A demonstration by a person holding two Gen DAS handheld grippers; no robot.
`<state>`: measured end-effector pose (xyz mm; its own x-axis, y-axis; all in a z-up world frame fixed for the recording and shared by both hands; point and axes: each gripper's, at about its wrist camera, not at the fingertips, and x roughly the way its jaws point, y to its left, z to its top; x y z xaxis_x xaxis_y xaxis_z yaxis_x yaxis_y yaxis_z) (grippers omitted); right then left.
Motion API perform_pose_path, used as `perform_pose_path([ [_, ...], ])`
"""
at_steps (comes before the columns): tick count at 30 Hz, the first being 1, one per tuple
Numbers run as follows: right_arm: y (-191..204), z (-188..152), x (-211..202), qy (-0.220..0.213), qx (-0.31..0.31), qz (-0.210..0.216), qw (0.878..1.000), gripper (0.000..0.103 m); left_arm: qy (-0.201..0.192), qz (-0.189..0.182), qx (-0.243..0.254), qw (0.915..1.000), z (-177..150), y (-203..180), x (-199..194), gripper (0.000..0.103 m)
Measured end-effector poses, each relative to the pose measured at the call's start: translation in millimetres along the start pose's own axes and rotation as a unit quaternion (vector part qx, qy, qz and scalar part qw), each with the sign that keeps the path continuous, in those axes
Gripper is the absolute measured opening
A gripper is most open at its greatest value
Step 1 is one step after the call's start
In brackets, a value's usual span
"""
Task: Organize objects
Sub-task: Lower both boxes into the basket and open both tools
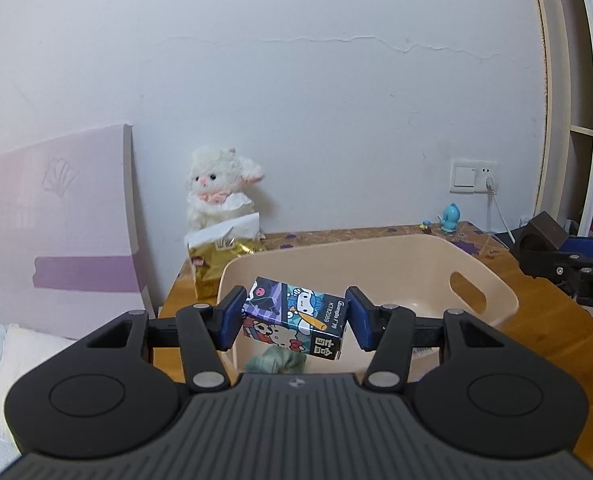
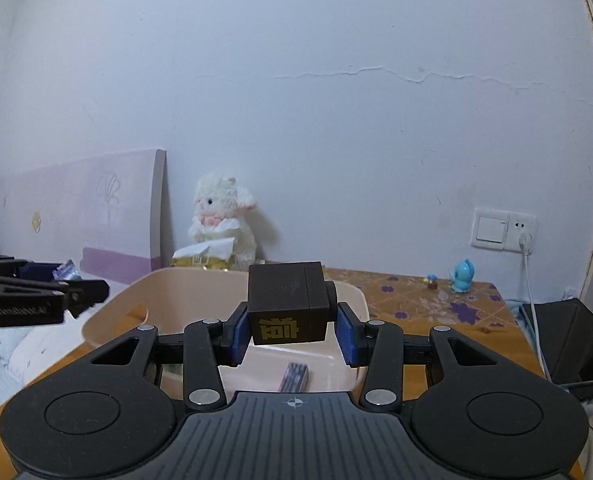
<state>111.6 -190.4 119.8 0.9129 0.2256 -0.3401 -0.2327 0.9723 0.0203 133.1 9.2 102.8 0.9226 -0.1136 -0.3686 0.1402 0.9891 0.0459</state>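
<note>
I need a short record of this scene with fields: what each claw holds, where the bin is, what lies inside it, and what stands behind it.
left claw: shut on cartoon box, held tilted above the bin
right claw: shut on black box, over the bin
bin: beige, with handle slot, on wooden table
inside bin: green cloth; small striped packet
behind bin: plush lamb, tissue pack, blue figurine

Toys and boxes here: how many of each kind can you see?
Boxes: 2, cartoon box and black box.
Plush toys: 1, lamb.
Small figures: 2, blue figure and tiny figure.
Total: 5
</note>
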Motion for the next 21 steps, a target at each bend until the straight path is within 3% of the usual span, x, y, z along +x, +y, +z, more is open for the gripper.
perform_pose_path([
  [7,2,3,43,0.019,0.012,0.004,1.0,0.041,0.027,0.022,0.02,0.9992,6,-17,49,0.056],
  [12,11,-7,73,0.046,-0.015,-0.011,0.999,0.041,0.039,0.044,0.031,0.9978,3,-25,79,0.056],
  [17,17,-17,98,0.085,-0.059,-0.034,0.994,0.041,0.084,0.057,0.03,0.9944,-5,-28,114,0.056],
  [21,11,-21,111,0.116,-0.043,-0.029,0.992,0.041,0.125,0.06,0.04,0.9895,-16,-30,136,0.056],
])
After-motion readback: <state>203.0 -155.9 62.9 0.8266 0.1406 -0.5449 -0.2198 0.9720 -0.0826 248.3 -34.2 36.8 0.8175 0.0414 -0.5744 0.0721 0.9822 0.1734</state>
